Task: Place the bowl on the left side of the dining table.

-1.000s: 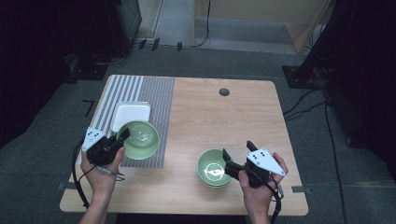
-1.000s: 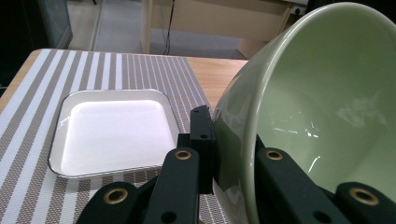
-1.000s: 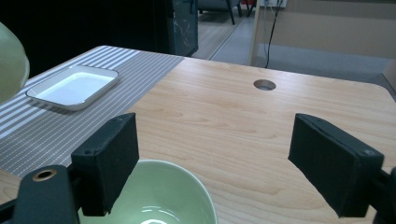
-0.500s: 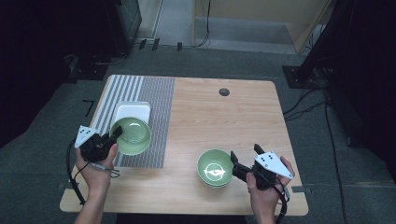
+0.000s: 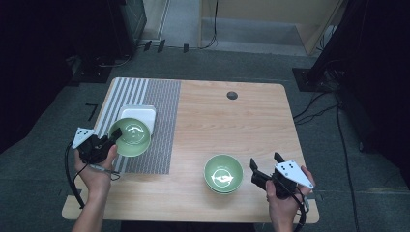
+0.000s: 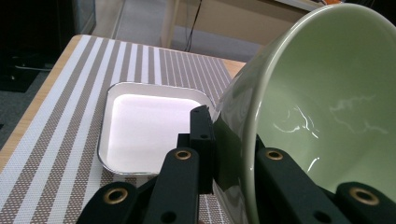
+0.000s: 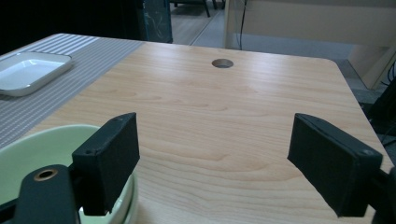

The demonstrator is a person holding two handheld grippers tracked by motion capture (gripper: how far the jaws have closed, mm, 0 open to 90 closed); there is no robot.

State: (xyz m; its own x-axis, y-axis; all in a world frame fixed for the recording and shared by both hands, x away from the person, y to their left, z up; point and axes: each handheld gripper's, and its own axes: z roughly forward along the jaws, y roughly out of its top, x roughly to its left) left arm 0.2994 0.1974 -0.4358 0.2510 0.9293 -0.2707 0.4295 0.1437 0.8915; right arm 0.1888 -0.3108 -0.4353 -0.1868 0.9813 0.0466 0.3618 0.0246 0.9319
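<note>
A light green bowl hangs tilted over the striped placemat, just in front of a white square tray. My left gripper is shut on its rim, one jaw outside the wall and one inside. In the left gripper view the bowl looms at the right, the left gripper clamps its wall, and the tray lies beyond. A second green bowl with a white mark inside rests on the wood. My right gripper stands open just right of it, touching nothing. In the right gripper view that bowl lies behind the left jaw of the right gripper.
The wooden table has a round cable hole near its far edge, also in the right gripper view as a hole. The tray lies far left there. Dark floor and cables surround the table.
My left gripper has carried its bowl leftward and a little farther, toward the white tray. My right gripper has drawn back slightly to the right of the resting bowl.
</note>
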